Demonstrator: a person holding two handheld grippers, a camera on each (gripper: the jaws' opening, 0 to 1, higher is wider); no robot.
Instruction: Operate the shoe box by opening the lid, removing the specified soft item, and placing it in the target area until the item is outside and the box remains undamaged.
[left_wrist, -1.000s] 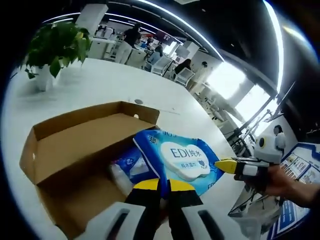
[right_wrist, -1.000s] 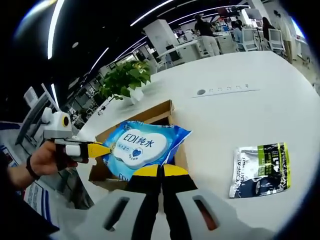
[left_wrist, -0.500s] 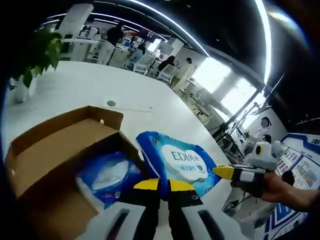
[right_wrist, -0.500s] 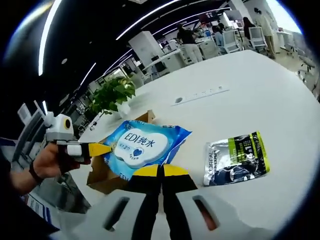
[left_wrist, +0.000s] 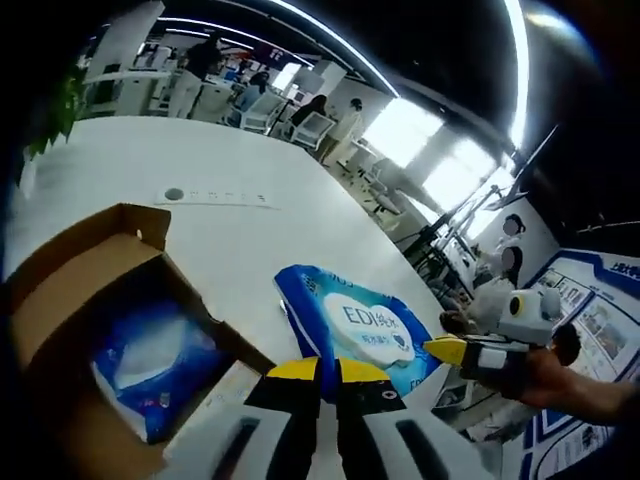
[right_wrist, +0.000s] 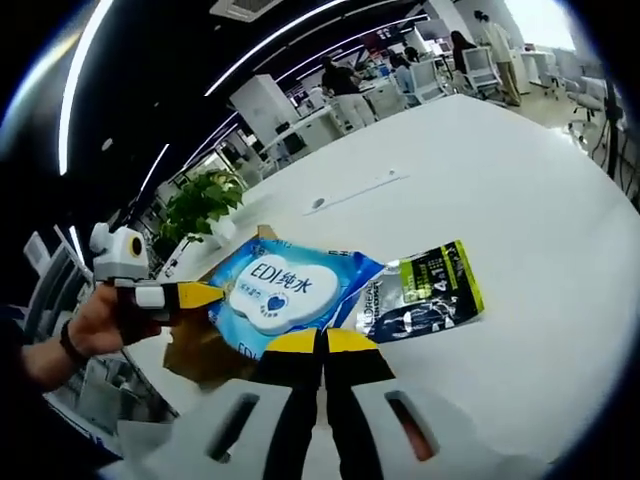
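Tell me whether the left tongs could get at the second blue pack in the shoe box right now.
Probably not: the left tongs are shut on the wet wipes pack. The blue pack lies uncovered in the open shoe box.

The wipes pack (left_wrist: 355, 330) hangs above the table (left_wrist: 250, 220), pinched between the left gripper (left_wrist: 320, 370) and the right gripper (right_wrist: 320, 342). The open shoe box (left_wrist: 90, 300) lies beside it, holding another pack (left_wrist: 150, 360). A foil pouch (right_wrist: 425, 300) lies on the table just beyond the wipes pack, with a potted plant (right_wrist: 200, 205) near the table's far edge.
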